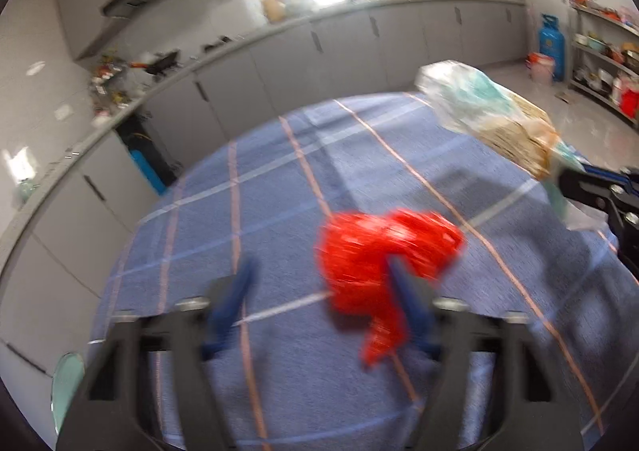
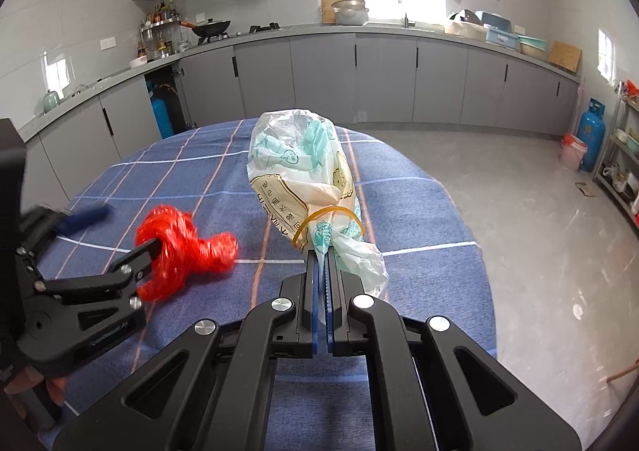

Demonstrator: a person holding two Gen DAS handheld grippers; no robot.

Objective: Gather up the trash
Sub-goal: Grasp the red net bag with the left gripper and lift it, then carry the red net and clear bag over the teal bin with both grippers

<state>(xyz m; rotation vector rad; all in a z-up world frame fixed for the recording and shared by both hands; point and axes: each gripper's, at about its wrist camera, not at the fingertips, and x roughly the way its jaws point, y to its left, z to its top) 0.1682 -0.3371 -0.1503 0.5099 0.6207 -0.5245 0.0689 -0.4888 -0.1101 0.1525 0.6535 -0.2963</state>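
the right gripper (image 2: 322, 267) pinches a knotted white-green plastic bag (image 2: 307, 175); the left gripper (image 1: 319, 283) gapes wide around a crumpled red bag (image 1: 375, 259).

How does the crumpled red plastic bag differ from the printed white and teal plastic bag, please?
The crumpled red plastic bag is plain red and knotted into a small wad; the printed white and teal plastic bag is larger, stuffed, and bound with a yellow rubber band. The red one lies on the blue checked tablecloth between the open left hand-held gripper fingers; the white one is pinched by the shut right hand-held gripper. Both are crinkled plastic trash.
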